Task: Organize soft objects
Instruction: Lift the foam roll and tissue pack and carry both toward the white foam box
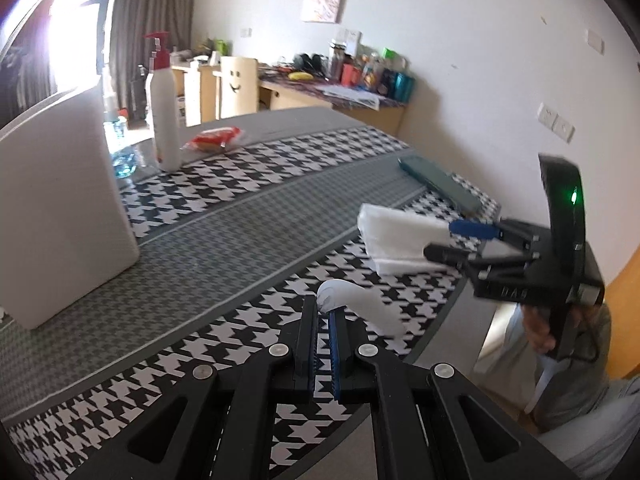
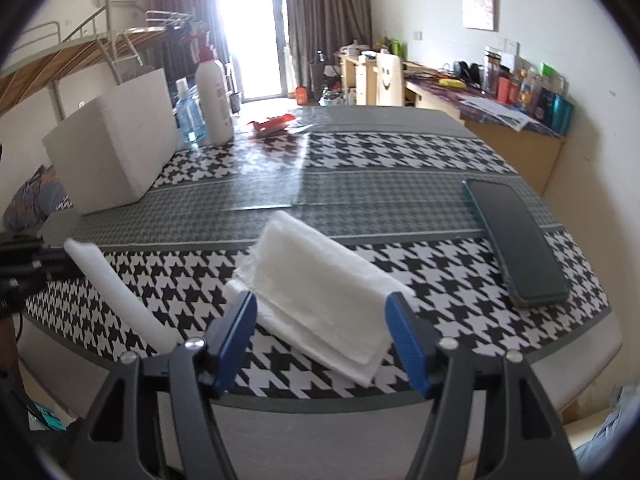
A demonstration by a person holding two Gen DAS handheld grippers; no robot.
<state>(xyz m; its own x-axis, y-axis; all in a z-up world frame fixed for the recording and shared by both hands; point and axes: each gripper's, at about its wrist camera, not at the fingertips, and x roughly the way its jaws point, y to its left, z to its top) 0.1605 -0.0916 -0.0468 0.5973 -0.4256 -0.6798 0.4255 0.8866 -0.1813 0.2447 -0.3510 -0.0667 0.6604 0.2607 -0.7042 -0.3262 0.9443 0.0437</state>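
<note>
A table [image 2: 360, 152] under a black-and-white houndstooth cloth fills a sunlit room, with curtains [image 2: 324, 8] framing a bright glass door and a cluttered desk [image 2: 516, 128] along the white wall. The left gripper [image 1: 325, 312], jaws clamped, holds a thin white sheet [image 1: 360, 308] above the table's near edge. The right gripper [image 2: 322, 332], jaws wide, straddles a folded white stack [image 2: 320, 280] lying on the cloth. A phone [image 2: 516, 240], foam box [image 2: 116, 152] and pump bottle [image 2: 214, 96] sit farther back.
</note>
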